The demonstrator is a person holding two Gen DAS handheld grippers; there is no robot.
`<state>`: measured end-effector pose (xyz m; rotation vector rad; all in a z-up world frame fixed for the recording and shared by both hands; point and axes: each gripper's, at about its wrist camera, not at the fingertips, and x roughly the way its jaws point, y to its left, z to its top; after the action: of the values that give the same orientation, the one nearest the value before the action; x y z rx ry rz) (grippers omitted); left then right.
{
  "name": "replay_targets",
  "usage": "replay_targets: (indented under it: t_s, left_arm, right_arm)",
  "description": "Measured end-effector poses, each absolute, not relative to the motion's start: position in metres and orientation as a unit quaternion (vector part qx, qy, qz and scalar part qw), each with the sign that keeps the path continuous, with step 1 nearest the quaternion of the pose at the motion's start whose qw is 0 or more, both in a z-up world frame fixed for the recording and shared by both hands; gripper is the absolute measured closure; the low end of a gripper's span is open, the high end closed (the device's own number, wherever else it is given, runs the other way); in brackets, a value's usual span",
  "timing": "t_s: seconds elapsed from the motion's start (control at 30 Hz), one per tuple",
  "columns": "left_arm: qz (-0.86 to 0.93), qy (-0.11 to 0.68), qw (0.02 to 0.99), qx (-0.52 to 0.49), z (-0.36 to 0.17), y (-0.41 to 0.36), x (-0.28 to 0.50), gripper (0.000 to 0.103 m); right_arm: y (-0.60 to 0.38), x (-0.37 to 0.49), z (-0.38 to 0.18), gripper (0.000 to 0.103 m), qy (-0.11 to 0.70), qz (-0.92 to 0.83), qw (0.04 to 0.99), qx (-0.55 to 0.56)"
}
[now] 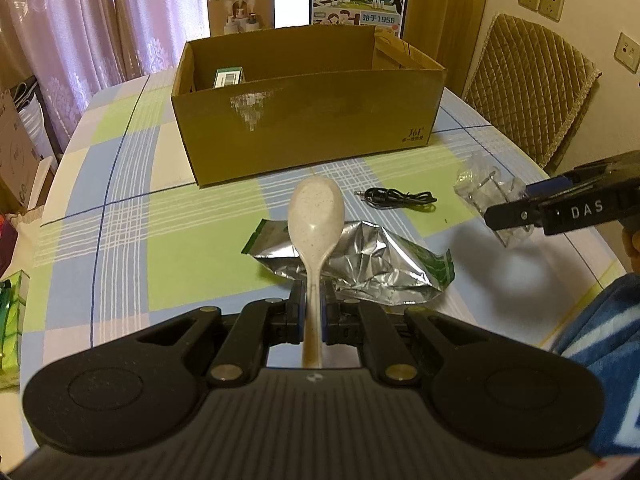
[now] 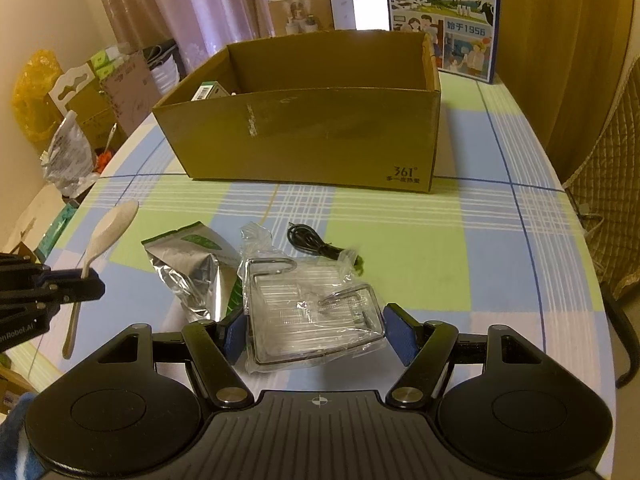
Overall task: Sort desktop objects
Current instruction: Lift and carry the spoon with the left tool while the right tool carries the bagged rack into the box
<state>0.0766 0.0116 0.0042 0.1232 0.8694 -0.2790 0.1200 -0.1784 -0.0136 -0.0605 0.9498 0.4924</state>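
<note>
Left wrist: left gripper (image 1: 313, 312) jaws clamped on spoon (image 1: 316, 220) handle, bowl ahead. Right gripper (image 2: 316, 334) jaws gripping clear packet (image 2: 312, 304); box (image 2: 320, 136) beyond.

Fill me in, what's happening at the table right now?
A person is sorting clutter into the cardboard box. The left gripper is shut on a white spoon, bowl toward the box. The right gripper straddles a clear plastic-wrapped wire rack. A foil pouch and black cable lie on the tablecloth.
</note>
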Motion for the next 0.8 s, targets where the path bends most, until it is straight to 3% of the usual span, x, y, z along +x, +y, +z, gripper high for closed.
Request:
replay_targets:
  t_s: [0.8]
  left_arm:
    - [-0.138,0.406,0.902,0.058,0.017,0.01,0.095,0.099]
  right_arm:
    - [-0.182,0.132,-0.006,0.036,0.459,0.242,0.855,-0.003]
